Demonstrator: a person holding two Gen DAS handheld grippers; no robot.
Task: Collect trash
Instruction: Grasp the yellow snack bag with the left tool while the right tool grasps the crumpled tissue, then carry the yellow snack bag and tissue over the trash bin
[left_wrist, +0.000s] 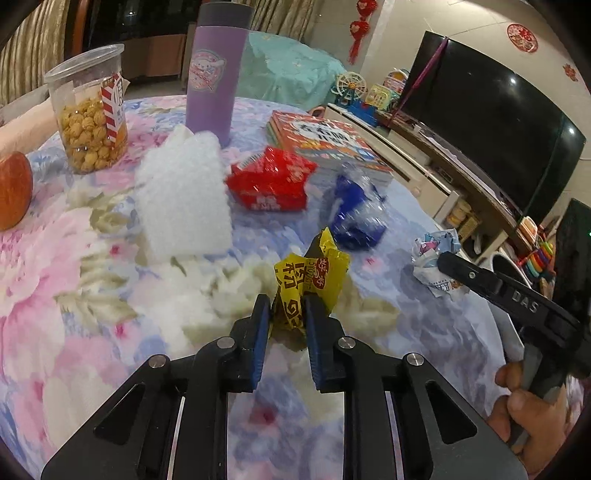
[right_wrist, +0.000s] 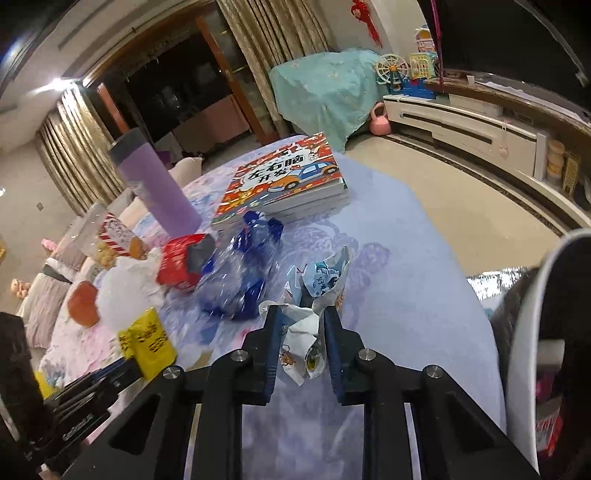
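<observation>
The left gripper (left_wrist: 286, 308) clamps the yellow wrapper (left_wrist: 310, 280); the right gripper (right_wrist: 301, 325) pinches crumpled paper (right_wrist: 314, 295). Both grips look thin, so either could slip; the blue bag (right_wrist: 240, 273) at 10 o'clock might snag.

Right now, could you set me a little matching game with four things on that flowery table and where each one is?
Things:
1. yellow wrapper
2. crumpled white wrapper
3. purple flask
4. apple

Places:
A. standing upright behind the white foam block
B. pinched in the right gripper
C. at the table's left edge
D. pinched in the left gripper

Pairs: 1-D, 2-B, 3-A, 4-C
</observation>
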